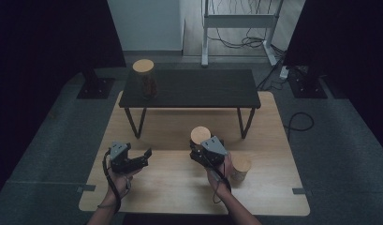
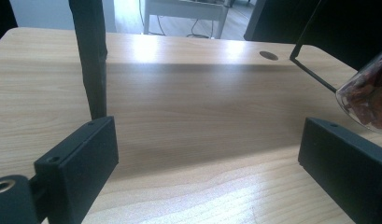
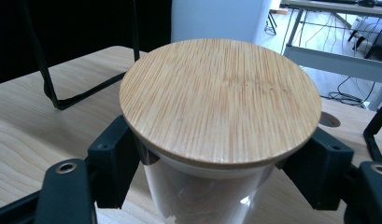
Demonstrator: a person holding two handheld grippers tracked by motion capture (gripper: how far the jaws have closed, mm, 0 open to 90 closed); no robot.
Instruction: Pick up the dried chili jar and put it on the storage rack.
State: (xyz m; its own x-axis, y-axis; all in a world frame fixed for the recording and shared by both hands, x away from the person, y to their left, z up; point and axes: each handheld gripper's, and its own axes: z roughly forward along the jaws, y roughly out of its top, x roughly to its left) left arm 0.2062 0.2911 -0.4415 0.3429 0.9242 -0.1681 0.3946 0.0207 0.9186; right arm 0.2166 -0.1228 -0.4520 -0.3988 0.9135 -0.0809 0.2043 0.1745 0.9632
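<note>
Wooden worktop [image 1: 170,183] lies under my left hand-held gripper [image 1: 143,157], whose jaws stand apart on nothing. To its right, my right hand-held gripper [image 1: 197,149] is clamped on a glass jar [image 3: 198,196] just under its bamboo lid [image 3: 220,100]; another jar [image 1: 239,169] stands just right of it.

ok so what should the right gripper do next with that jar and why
Probably lift it and carry it toward the dark shelf. The right gripper has its jaws set against both sides of the glass jar just under its wooden lid, and another jar already stands on that shelf. The left gripper is open and holds nothing.
</note>
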